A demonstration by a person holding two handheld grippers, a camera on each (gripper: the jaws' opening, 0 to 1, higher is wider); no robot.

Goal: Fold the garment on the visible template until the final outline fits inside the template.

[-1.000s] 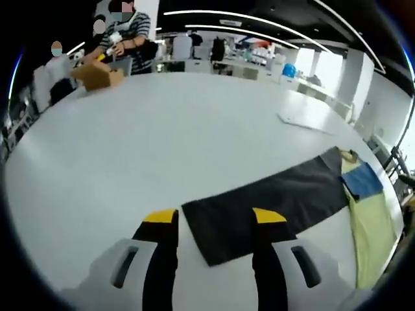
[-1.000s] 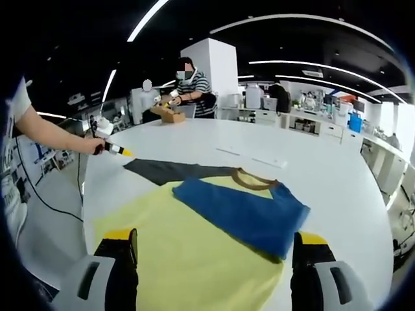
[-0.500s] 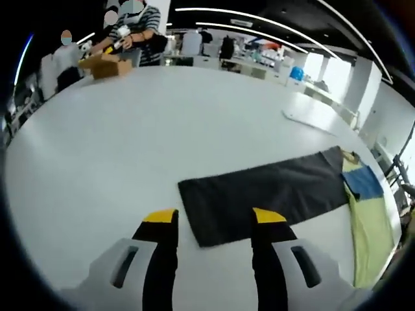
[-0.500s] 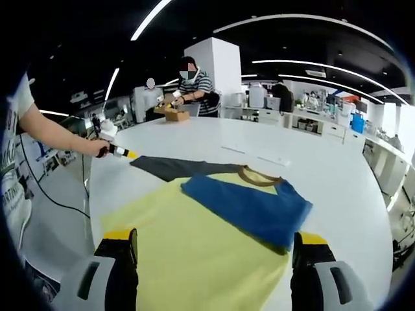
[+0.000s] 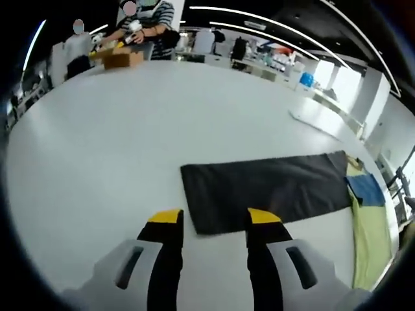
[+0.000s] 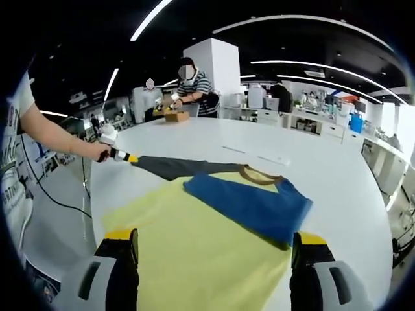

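Wide white table [image 5: 97, 149], dark template [image 5: 266, 191] edge between wide-spread left claw [image 5: 213, 220], right claw [image 6: 217, 243] equally wide over garment [image 6: 194, 249].

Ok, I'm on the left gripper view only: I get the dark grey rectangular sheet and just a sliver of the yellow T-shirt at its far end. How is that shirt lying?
Observer: In the right gripper view the yellow T-shirt lies flat, with a blue sleeve folded inward across its chest.
Operator: Does it cover the sheet?
Observer: Its upper part, by the brown collar, appears to lie over one end of the dark grey rectangular sheet; the rest of the sheet sticks out past the shirt's side.
Operator: And the right gripper?
Observer: The right gripper is open, jaws wide apart over the shirt's near part, gripping nothing.
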